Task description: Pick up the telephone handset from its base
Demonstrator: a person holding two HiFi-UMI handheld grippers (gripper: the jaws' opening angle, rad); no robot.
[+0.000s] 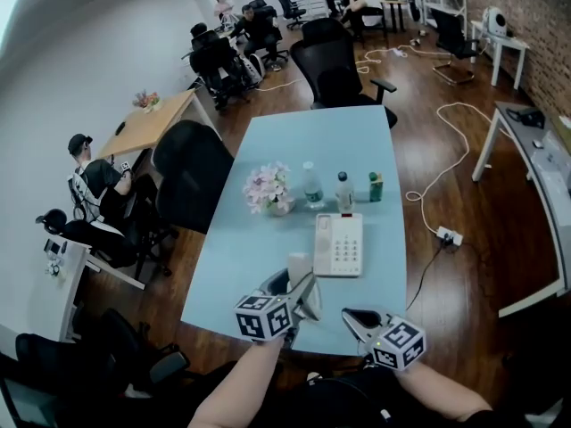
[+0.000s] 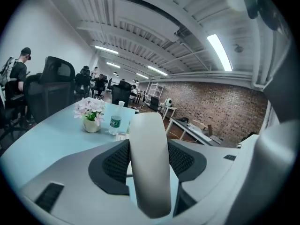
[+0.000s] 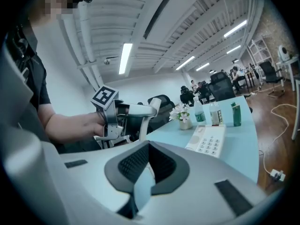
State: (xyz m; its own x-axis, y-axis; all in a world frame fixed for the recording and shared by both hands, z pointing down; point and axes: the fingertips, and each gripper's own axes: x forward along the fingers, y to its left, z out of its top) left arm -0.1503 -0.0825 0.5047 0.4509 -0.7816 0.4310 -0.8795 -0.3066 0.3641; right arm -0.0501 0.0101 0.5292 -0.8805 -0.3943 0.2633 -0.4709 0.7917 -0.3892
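The white telephone handset is off its base and stands upright between the jaws of my left gripper, which is shut on it. In the left gripper view the handset fills the gap between the dark pads. The white telephone base with its keypad lies flat on the light blue table, just beyond and to the right of the handset. Its cradle side is bare. My right gripper hovers near the table's front edge, jaws together and holding nothing. The right gripper view shows the base and the left gripper with the handset.
Behind the base stand a vase of flowers, two clear bottles and a small green bottle. Black office chairs flank the table. A power strip with its cable lies on the floor at right. People sit at left and far back.
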